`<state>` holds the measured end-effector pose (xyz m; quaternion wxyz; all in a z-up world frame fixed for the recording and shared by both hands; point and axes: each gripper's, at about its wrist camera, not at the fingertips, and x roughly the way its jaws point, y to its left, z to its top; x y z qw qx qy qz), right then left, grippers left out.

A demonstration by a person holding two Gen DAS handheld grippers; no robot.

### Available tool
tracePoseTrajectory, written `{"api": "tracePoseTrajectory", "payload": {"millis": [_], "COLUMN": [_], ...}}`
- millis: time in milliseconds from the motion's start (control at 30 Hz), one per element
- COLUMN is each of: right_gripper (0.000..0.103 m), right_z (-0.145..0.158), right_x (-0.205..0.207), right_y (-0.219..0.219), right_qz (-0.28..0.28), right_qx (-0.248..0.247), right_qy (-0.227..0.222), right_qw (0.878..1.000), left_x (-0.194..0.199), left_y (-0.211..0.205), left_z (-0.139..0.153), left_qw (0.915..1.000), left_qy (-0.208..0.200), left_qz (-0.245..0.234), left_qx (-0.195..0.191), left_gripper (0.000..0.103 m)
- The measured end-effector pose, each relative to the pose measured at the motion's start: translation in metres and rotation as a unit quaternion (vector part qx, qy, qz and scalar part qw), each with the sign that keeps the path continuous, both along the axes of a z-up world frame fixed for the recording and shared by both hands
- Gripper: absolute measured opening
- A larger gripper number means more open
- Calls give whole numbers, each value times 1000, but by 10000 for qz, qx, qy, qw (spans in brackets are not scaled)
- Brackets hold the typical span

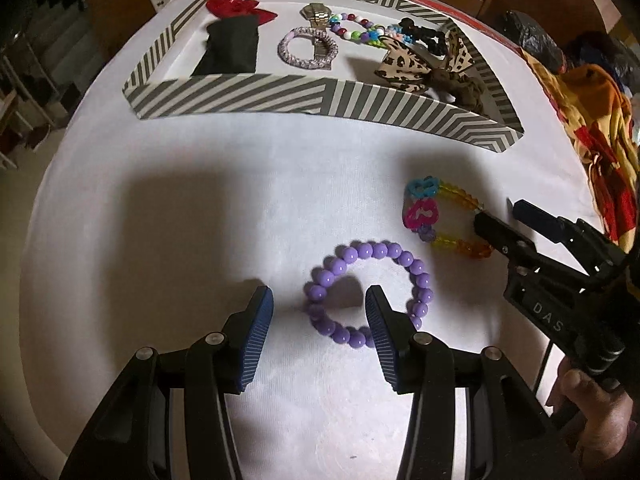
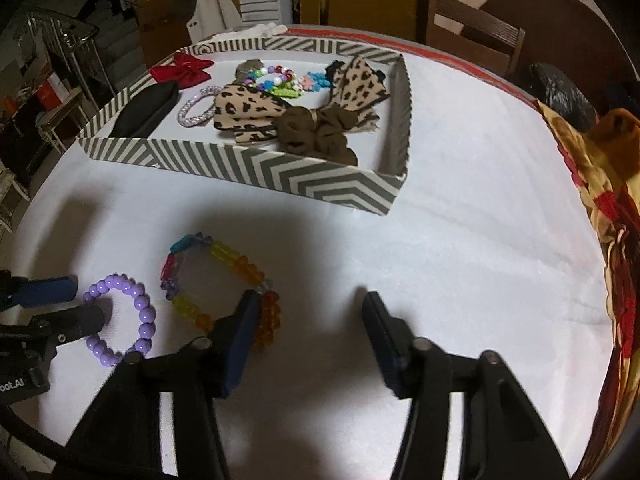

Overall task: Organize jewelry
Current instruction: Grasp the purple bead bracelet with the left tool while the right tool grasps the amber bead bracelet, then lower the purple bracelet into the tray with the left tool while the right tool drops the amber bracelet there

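Purple bead bracelet (image 1: 367, 293) straddled by left hand-held gripper (image 1: 320, 312)

Right tongs (image 2: 306, 312) gape, left finger (image 2: 240, 332) inside the multicolored bracelet (image 2: 224, 284) on white cloth (image 2: 460, 260).

- Left tongs (image 1: 318, 300): black linkage arms, silver pivot screws, blue ribbed pads (image 1: 256, 340).
- Right tongs (image 2: 306, 308): same build; body lettered "DAS".
- Right hand (image 1: 596, 408): bare skin.

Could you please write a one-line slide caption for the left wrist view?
Open left gripper straddling one side of a purple bead bracelet on the white tablecloth, striped tray behind.
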<state>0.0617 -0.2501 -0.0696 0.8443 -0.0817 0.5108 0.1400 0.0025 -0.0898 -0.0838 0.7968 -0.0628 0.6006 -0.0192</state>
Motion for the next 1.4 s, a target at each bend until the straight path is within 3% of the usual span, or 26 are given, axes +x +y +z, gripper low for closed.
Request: {"api": "tracePoseTrajectory", "payload": {"millis": [133,200,267,367,533,700,900,1400], "right_gripper": [26,14,10,9,9,9,9,9], "right_z": [1,2,2,4,19,44,70,125], "right_x": [0,-1,-1,1,4,3,0,-5], "right_y": [1,4,6,5,-14,-28,-29,-29], "right_qz": [67,161,253,306,39,-32,53,246], "right_qx": [23,11,-14,187,1103,1660,1801,1749], "right_qy": [-80,-111,-107,21,198,147,-28,-508], "right_qw": [9999,9998,9996,9994,9937,9860,9836,9830], "left_x": [1,1,2,3,1,1,5,19], "left_y": [-5,-5,-4,-2,4,11,11,14], "left_z": [0,0,-1,-1,5,22,48,95], "left_qw": [9998,9997,9996,9996,9992,9979,9961,9934], "left_qy": [-99,-196,-232,-217,-217,-356,-615,-1103], "left_qz": [-80,-77,-99,-155,-95,9,37,-40], "left_qx": [122,138,145,-52,-332,-548,-623,-321], "left_gripper": [60,49,25,23,22,22,22,22]}}
